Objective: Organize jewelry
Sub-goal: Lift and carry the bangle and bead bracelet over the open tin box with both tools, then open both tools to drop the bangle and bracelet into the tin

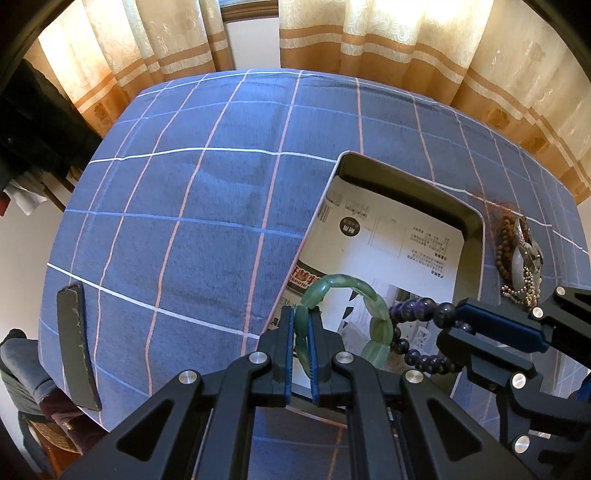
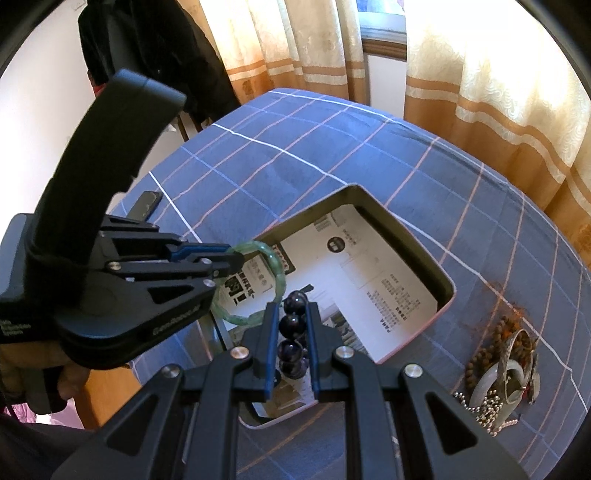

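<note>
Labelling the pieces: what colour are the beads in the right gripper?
Dark purple bead bracelet, clearest in the right wrist view.

A blue checked cloth (image 1: 192, 206) covers the surface. Beyond its far edge hang cream curtains with tan bands (image 1: 406, 40), sunlit, parting at a wood-framed window (image 1: 251, 11). Dark clothing (image 2: 147, 40) hangs far left against a white wall (image 2: 40, 92).
</note>
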`<state>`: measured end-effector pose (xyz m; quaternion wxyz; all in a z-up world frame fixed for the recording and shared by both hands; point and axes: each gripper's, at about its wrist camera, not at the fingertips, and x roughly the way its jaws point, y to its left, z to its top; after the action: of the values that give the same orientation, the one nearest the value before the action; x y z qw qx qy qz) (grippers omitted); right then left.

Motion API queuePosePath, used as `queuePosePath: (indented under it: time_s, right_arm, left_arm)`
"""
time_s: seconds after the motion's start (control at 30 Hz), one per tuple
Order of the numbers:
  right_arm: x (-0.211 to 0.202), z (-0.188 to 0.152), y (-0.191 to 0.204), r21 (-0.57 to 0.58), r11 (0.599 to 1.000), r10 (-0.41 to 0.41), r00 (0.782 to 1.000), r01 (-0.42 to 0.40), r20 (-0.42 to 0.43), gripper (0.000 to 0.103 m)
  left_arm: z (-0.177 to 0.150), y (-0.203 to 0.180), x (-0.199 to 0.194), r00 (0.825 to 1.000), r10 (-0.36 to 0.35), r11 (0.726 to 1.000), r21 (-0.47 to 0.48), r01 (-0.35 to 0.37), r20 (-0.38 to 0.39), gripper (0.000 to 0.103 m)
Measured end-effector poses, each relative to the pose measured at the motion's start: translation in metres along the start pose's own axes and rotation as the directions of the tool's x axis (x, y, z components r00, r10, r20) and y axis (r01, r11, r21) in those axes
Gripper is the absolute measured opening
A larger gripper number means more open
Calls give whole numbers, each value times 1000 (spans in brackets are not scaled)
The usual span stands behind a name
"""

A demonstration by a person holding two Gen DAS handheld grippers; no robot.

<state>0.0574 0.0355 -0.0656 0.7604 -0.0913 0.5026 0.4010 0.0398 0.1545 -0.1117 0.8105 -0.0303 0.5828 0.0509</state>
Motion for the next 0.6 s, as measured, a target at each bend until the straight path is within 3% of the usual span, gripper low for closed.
queuePosePath:
  time_s: [0.6]
  right_arm:
    - [15,-7,1,-3,999,-32,999,32,-25,17]
  left_arm:
    - [-3,-3,8,999,-16,1000,26,17,-40,8]
